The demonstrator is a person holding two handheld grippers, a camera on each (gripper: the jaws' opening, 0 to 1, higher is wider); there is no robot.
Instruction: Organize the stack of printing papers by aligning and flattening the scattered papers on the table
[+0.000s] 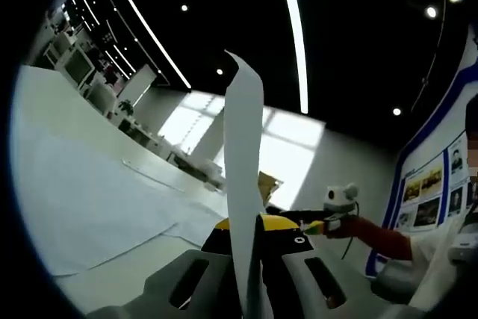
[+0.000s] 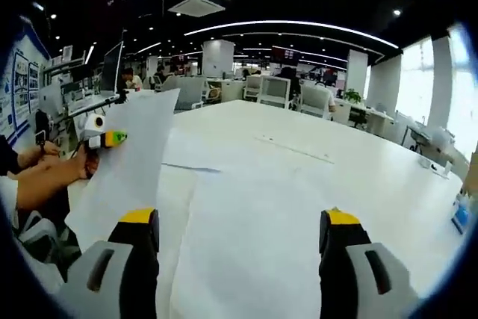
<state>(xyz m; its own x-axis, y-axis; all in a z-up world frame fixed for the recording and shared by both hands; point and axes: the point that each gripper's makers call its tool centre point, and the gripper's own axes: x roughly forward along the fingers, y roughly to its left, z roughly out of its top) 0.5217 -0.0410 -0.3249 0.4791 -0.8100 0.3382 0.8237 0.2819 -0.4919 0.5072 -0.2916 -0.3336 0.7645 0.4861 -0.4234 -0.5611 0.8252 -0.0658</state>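
Your left gripper is clenched on a sheet of paper rising edge-on up the frame's centre. Your right gripper is released, jaws wide over papers lying on the white table.

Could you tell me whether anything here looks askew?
Yes: one sheet stands on edge, pinched in the left claw, instead of lying flat. Other sheets lie overlapping and unaligned on the table.

Lifted sheet edge-on, its face unseen; lower end hidden between left tool jaws.
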